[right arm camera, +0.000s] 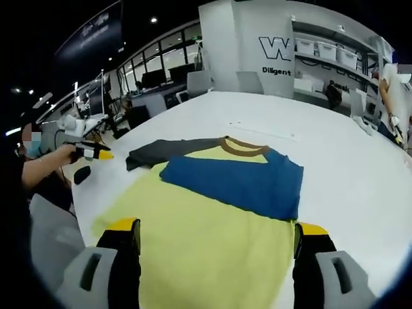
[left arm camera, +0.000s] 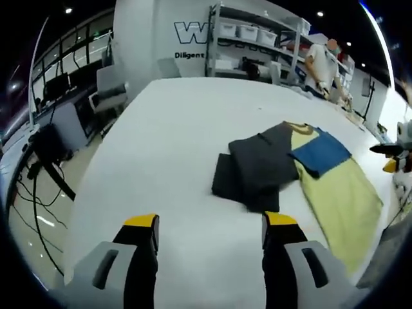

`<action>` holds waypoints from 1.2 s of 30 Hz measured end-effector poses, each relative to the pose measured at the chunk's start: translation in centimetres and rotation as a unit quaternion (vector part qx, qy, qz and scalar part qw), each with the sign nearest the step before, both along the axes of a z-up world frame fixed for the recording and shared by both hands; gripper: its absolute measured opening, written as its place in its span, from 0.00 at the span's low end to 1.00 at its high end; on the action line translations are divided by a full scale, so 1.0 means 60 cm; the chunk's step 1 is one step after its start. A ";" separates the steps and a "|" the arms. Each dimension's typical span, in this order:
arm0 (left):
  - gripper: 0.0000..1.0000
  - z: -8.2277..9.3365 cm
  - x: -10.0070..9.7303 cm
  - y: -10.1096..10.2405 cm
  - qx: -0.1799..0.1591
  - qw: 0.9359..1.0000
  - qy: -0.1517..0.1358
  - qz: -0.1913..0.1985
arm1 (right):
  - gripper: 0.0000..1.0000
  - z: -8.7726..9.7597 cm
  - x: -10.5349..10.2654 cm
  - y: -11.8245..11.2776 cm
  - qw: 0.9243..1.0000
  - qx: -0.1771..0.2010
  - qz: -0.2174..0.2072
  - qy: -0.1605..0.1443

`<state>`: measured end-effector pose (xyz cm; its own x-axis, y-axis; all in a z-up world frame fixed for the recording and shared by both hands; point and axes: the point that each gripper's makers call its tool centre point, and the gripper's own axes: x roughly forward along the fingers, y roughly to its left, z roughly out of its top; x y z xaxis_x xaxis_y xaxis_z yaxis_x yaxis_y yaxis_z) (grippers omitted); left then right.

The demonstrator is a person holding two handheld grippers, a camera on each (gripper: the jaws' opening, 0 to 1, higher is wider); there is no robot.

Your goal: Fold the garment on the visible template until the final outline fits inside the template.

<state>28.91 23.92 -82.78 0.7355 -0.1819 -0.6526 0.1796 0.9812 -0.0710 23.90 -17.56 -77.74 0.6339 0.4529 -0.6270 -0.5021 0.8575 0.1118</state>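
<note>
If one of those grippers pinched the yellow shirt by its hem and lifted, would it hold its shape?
Probably not. The yellow shirt lies flat and thin on the white table, so it likely droops from the pinch. The blue sleeve folded across it would probably slide off. It looks light, and might drag rather than lift cleanly.

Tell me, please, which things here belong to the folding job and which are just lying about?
Job:
- yellow shirt with blue sleeve and grey sleeve
- white table
- left gripper, open
- right gripper, open

Lying about:
- dark grey folded clothes
- shelves with bins
- chairs
</note>
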 end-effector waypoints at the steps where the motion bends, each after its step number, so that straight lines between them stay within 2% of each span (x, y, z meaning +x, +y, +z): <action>1: 0.63 -0.002 0.004 -0.002 -0.003 1.000 -0.002 0.001 | 0.99 0.000 -0.002 0.001 1.000 0.000 0.003 0.002; 14: 0.49 -0.023 0.057 -0.013 -0.021 1.000 -0.009 0.018 | 0.99 0.011 -0.015 0.008 1.000 0.000 0.021 0.002; 23: 0.47 -0.046 0.068 -0.028 -0.031 0.999 0.008 0.018 | 0.99 0.021 -0.017 0.008 1.000 0.003 0.028 0.002; 28: 0.44 -0.046 0.077 -0.035 -0.039 0.999 0.003 0.017 | 0.99 0.021 -0.015 0.003 1.000 0.000 0.023 0.000; 32: 0.37 -0.047 0.081 -0.043 -0.046 0.999 0.006 0.009 | 0.99 0.020 -0.014 0.001 1.000 -0.002 0.020 0.000; 36: 0.23 -0.052 0.080 -0.043 -0.040 0.999 0.008 0.004 | 0.99 0.018 -0.013 -0.006 1.000 -0.005 0.017 0.001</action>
